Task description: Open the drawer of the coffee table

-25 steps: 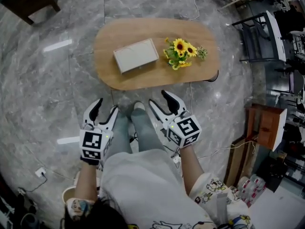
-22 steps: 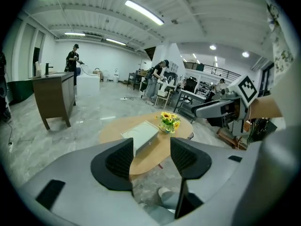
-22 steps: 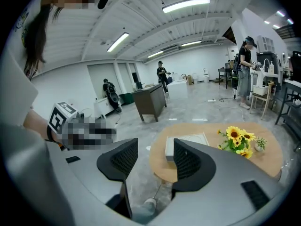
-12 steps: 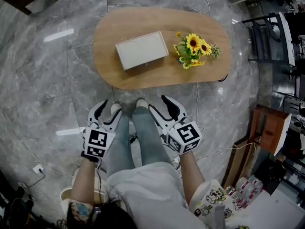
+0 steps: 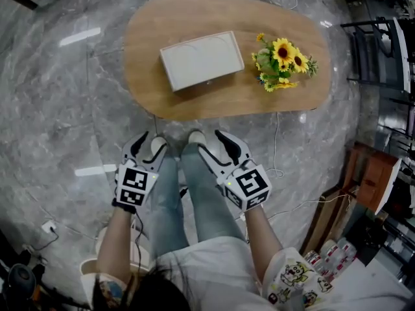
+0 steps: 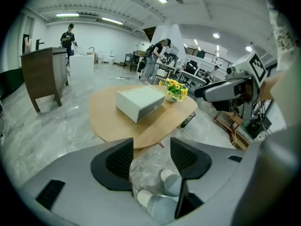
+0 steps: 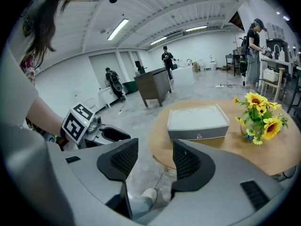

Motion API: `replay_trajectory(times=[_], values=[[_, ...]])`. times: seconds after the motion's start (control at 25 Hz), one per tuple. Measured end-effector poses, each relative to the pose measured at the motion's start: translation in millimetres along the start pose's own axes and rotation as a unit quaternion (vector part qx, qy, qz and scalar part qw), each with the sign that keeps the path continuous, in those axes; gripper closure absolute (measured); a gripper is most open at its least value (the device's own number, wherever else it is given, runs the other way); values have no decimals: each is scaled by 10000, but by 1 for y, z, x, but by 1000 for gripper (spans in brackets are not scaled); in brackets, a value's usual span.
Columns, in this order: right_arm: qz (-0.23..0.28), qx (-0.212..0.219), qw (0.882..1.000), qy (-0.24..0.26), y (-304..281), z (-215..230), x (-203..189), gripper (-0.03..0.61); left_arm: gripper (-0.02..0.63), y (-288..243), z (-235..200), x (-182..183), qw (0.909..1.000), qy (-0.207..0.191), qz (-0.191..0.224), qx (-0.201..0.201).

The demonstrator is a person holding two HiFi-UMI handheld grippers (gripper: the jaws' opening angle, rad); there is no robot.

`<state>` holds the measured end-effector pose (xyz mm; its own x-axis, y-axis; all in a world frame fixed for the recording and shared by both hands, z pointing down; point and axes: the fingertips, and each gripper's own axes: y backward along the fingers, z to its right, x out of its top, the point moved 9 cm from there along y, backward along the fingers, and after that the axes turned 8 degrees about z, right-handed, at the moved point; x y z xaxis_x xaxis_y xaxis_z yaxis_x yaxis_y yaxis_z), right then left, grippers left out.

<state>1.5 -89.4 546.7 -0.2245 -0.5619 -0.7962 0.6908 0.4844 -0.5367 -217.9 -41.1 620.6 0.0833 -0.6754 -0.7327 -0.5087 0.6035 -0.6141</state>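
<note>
The oval wooden coffee table [image 5: 162,99] carries a small grey-white drawer box [image 5: 198,58] and a bunch of sunflowers [image 5: 285,62]. The box's drawer front, with a small knob [image 7: 199,136], is closed and faces me. Both grippers hang beside the person's knees, short of the table's near edge. My left gripper [image 5: 146,146] is open and holds nothing. My right gripper [image 5: 213,142] is likewise open and empty. In the left gripper view the box [image 6: 139,102] lies ahead beyond the jaws. In the right gripper view the box [image 7: 197,119] sits ahead and slightly right.
A dark wooden cabinet [image 6: 44,76] stands far left of the table. A black metal rack [image 5: 382,44] and a wooden crate [image 5: 369,173] are to the right. Cables run over the grey marble floor [image 5: 58,141]. People stand at benches in the background.
The head view has tilted so the table and box look larger and nearer the top. Both grippers stay open by the knees, hardly shifted.
</note>
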Motion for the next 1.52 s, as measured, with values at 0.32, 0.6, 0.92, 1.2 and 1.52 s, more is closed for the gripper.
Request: replay_trajectory(times=[0.32, 0.6, 0.92, 1.2, 1.52], values=[[-223, 150, 9996, 104, -27, 18, -41, 376, 390, -42, -19, -50, 9996, 79, -276, -16], [-330, 190, 9992, 137, -47, 29, -61, 376, 390, -76, -38, -77, 9991, 81, -427, -5], [-516, 300, 9979, 257, -63, 35, -82, 376, 390, -113, -49, -87, 9974, -265, -623, -229], [-550, 272, 9981, 113, -68, 34, -98, 376, 396, -139, -54, -90, 9946, -565, -727, -472], [-595, 145, 9981, -41, -64, 38, -110, 376, 469, -156, -60, -89, 9882, -996, -953, -672]])
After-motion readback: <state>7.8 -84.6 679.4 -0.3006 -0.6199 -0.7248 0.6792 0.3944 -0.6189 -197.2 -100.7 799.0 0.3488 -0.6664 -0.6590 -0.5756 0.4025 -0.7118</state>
